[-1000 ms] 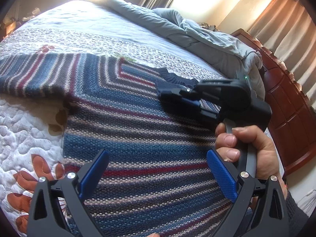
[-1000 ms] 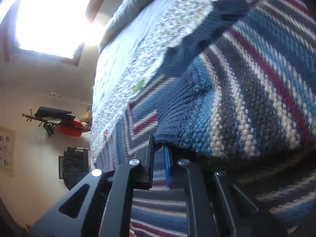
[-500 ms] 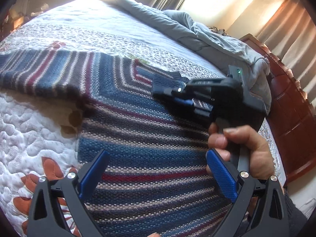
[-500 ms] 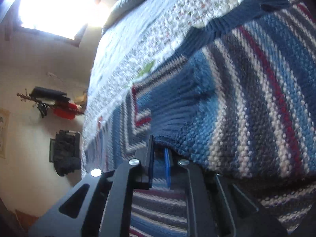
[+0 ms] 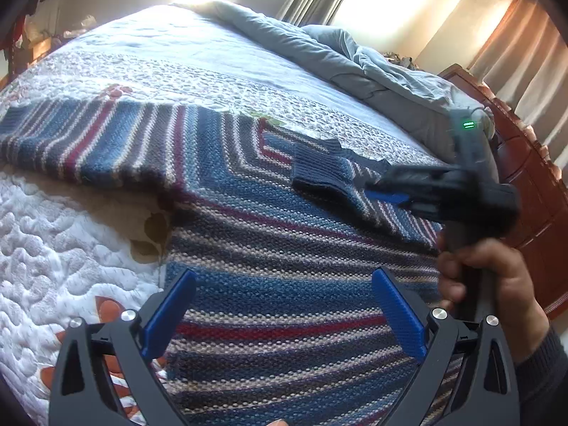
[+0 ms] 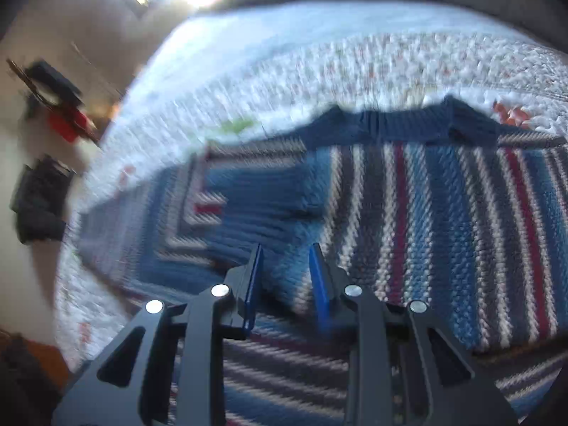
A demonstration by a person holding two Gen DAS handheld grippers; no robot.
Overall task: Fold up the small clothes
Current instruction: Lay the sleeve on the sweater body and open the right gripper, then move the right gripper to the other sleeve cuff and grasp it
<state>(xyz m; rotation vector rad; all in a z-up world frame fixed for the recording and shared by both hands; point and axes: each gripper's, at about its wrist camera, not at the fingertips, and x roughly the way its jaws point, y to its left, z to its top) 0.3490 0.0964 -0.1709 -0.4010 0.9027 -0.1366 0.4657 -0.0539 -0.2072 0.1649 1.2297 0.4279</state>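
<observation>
Left tongs gape wide; right tongs, blurred, seem parted, gripping nothing.

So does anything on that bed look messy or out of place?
The striped sweater has one sleeve folded across its body while the other lies stretched out. A grey duvet is rumpled at the far edge of the quilt. Nothing looks damaged.

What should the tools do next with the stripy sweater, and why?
Probably pull the right tool back, clear of the striped sweater. Its jaws stand apart with nothing between them, and one sleeve already lies folded over the body. The other sleeve is spread flat on the quilt, and the left tool hangs open, so that sleeve likely comes next.
</observation>
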